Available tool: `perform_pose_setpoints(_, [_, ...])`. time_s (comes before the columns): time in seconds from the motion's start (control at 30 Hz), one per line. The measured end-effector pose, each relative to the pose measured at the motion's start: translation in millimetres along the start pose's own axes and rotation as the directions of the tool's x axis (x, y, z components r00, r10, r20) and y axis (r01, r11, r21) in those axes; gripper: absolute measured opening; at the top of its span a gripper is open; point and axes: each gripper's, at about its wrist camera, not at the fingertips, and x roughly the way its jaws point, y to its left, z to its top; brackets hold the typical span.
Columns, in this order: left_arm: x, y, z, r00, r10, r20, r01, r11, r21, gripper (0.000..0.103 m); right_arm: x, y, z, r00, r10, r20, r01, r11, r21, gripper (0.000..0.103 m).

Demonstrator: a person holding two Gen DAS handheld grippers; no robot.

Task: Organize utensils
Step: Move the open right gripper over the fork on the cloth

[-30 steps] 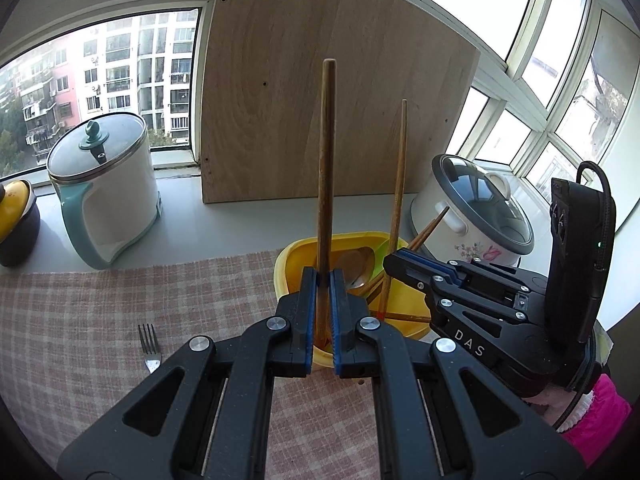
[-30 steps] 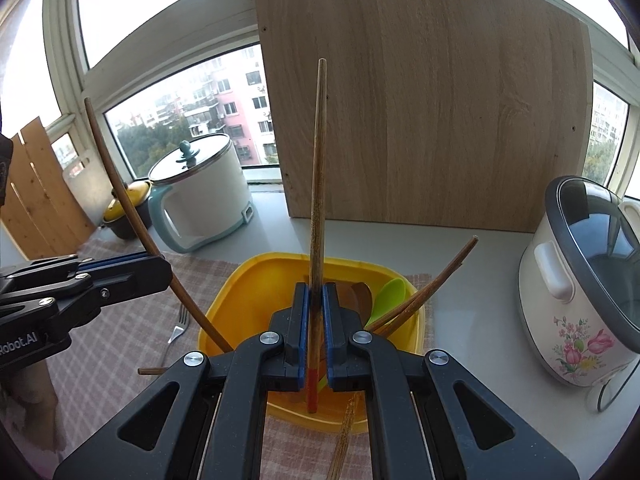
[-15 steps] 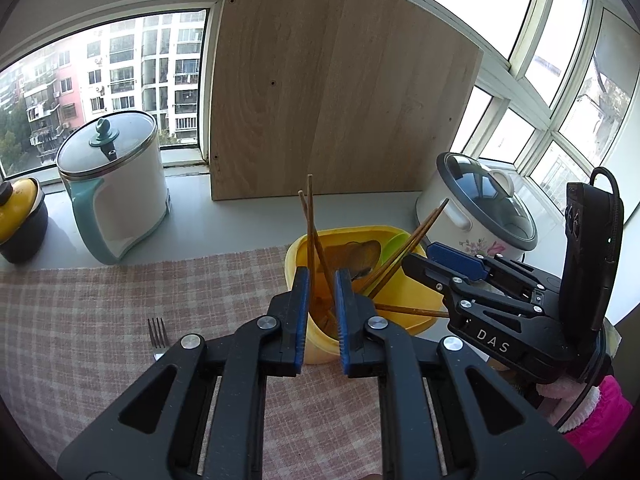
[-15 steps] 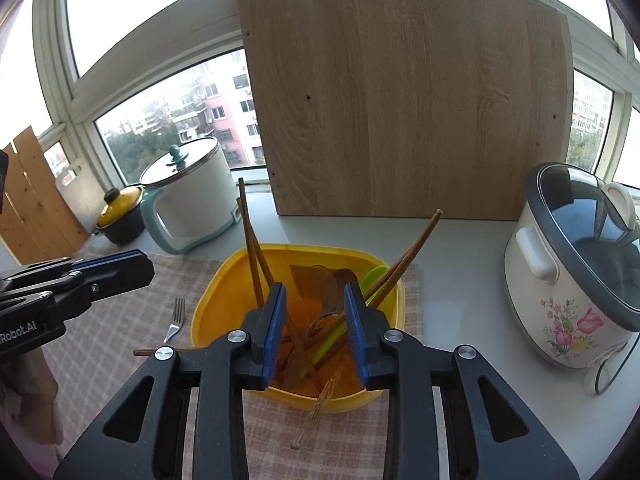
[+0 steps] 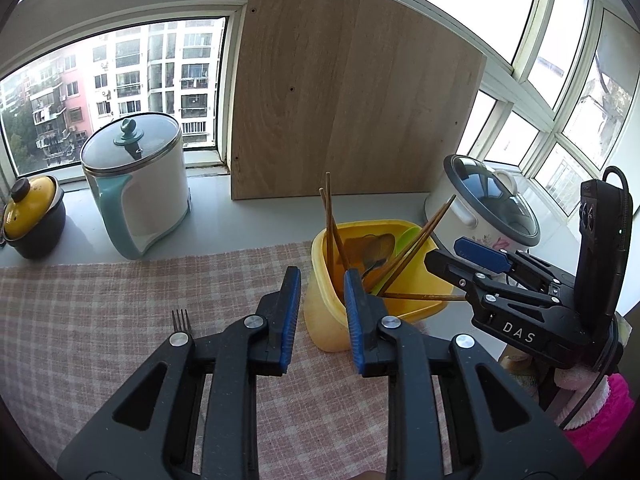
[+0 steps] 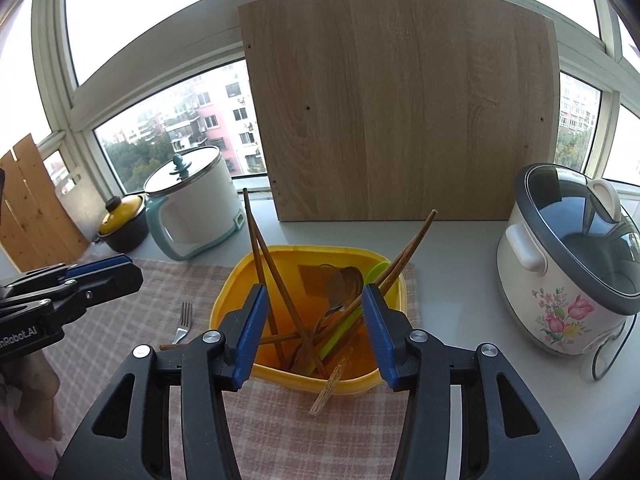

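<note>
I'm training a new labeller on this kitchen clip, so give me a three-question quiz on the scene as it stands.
1. True or false: the fork lies inside the yellow tub.
2. What rests between the right gripper jaws? A) a chopstick B) nothing gripped C) the fork
3. Name the green item in the tub.

Key: 1. False, it lies on the checked cloth. 2. B, jaws have just been opening. 3. A green spoon.

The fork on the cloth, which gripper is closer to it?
Left, it seems. The left gripper hangs just right of the fork, nothing between them. The right gripper sits over the yellow tub, whose rim lies between it and the fork.
</note>
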Motion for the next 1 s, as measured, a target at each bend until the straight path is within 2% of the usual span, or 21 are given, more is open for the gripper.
perform_pose_setpoints(0.13, [-10,8,-6,1.000,0.014,0.005,-0.014,1.000,0.002,0.023,-7,9,-2,1.000,-0.016,0.019,0.017,1.000,-0.004,0.064])
perform_pose_setpoints(0.17, [-13,11,-8,1.000,0.019,0.008,-0.019,1.000,0.002,0.026,-8,11,-2,1.000,-0.020,0.022,0.021,1.000,-0.005,0.067])
perform_pose_setpoints(0.23, [-19,17,-14,0.999,0.028,0.018,-0.028,1.000,0.000,0.040,-11,16,-3,0.999,-0.025,0.027,0.025,1.000,-0.005,0.071])
perform_pose_setpoints(0.3, [-26,23,-19,0.999,0.042,0.021,-0.042,0.999,0.003,0.040,-13,21,-4,0.999,-0.026,0.031,0.026,1.000,-0.005,0.076])
perform_pose_setpoints(0.63, [-59,75,-59,0.994,0.111,0.000,-0.111,0.994,-0.024,0.041,-23,54,-11,0.999,0.021,0.048,-0.020,0.999,-0.030,0.077])
perform_pose_setpoints(0.83, [-77,116,-90,0.987,0.158,-0.033,-0.160,0.985,-0.065,0.041,-25,90,-15,0.994,0.099,0.044,-0.095,0.992,-0.088,0.077])
perform_pose_setpoints(1.0, [-88,142,-116,0.982,0.180,-0.058,-0.186,0.977,-0.106,0.041,-11,121,-20,0.984,0.179,-0.004,-0.178,0.976,-0.125,0.077])
